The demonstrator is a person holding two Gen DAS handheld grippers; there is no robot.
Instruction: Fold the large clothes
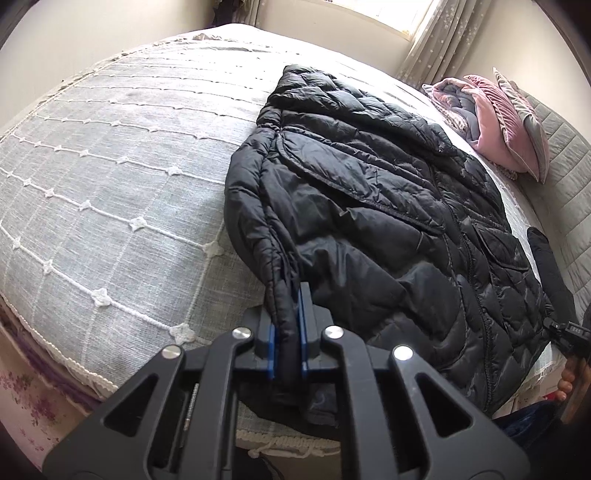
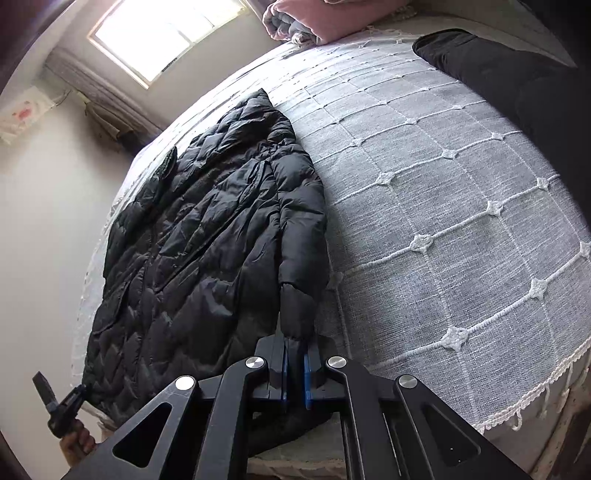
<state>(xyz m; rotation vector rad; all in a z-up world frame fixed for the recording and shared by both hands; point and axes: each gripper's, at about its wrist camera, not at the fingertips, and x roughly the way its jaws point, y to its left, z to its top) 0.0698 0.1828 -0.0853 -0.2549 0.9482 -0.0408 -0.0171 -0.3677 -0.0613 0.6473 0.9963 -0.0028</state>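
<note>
Left wrist view: the left claw (image 1: 288,325) pinches a near edge of the black puffer jacket (image 1: 369,206), which lies spread on the grey bed (image 1: 110,184), pink pillows (image 1: 495,122) at the far right.

Right wrist view: the right claw (image 2: 295,363) pinches the jacket's sleeve cuff (image 2: 297,314) at the bed's near edge; the jacket lies left of bare coverlet.

I see a bed (image 1: 110,177) under a grey coverlet (image 2: 443,206) stitched in a white grid with small flower knots — a fringe runs along its near edge. Near the headboard sits a heap of pink and grey bedding (image 1: 491,122). A bright window (image 2: 162,33) lights the room, with a pale curtain (image 1: 439,40) beside it.
</note>
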